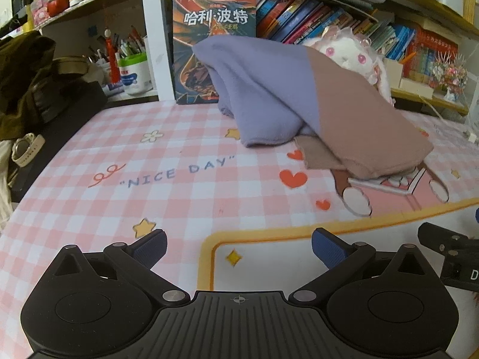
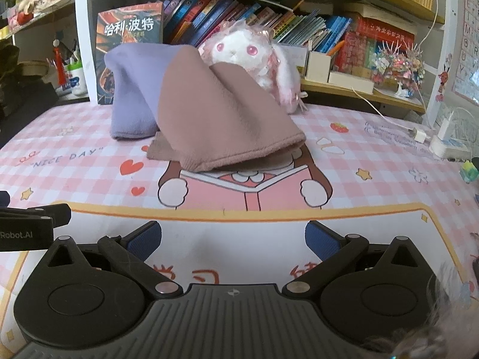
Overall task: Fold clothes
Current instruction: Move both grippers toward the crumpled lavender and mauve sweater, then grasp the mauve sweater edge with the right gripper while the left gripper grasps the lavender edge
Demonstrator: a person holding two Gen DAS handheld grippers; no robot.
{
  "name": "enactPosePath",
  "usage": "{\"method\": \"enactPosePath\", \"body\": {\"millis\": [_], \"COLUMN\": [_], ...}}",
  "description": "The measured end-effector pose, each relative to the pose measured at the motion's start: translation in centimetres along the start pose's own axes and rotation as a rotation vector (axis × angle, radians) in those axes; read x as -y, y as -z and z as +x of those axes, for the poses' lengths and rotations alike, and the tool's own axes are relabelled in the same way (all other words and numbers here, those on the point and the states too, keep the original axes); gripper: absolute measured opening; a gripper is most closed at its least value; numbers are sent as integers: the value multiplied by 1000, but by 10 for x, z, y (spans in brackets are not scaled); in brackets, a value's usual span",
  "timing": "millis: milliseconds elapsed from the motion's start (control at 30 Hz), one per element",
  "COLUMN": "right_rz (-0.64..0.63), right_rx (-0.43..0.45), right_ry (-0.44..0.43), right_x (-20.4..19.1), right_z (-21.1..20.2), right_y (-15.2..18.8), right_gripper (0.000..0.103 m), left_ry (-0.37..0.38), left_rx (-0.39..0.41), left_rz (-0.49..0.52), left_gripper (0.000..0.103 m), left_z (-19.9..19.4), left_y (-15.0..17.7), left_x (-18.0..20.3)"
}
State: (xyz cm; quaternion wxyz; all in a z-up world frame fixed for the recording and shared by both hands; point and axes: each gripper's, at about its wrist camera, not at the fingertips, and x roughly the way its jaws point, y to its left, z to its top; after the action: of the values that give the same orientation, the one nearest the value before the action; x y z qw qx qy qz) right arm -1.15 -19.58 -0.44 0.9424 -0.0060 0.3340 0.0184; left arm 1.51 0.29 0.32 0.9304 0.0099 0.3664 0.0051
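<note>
Currently a purple-and-brown garment (image 2: 191,104) lies in a loose, rumpled heap at the back of the pink checked counter (image 1: 149,185), leaning on a plush toy (image 2: 245,53), not neatly folded, while left claw (image 1: 238,246) and right claw (image 2: 232,239) hover apart, empty, well short of it.

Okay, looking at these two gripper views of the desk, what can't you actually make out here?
- Garment: its type and its far side, in both views; its own heap hides them.
- Plush toy: lower body, covered by the garment's brown part.
- Book: lower right cover, left wrist view, behind the purple part.
- Right gripper in the left wrist view: cut off by the right edge.
</note>
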Motion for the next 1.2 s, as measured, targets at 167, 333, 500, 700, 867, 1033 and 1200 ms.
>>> {"method": "enactPosePath", "body": {"millis": [167, 333, 500, 700, 867, 1033, 1200], "right_rz": [9, -23, -69, -151, -310, -386, -388], "right_rx": [13, 18, 20, -3, -26, -42, -38], "right_ry": [-11, -49, -95, -132, -121, -130, -195], "right_x": [9, 20, 32, 46, 46, 46, 50], "right_z": [0, 11, 28, 57, 88, 115, 121], "right_y": [-10, -26, -42, -60, -68, -73, -81], "right_gripper": [103, 103, 102, 100, 85, 74, 17], "left_ry": [10, -30, -56, -93, -120, -135, -97], "left_rx": [8, 0, -33, -47, -60, -73, -74], "left_rz": [13, 24, 11, 30, 40, 45, 49], "left_gripper": [103, 103, 103, 103, 103, 103, 103], "left_z": [2, 7, 15, 23, 30, 34, 35], "left_y": [-16, -35, -50, -62, -69, -70, -65], "left_x": [13, 28, 36, 53, 66, 77, 88]}}
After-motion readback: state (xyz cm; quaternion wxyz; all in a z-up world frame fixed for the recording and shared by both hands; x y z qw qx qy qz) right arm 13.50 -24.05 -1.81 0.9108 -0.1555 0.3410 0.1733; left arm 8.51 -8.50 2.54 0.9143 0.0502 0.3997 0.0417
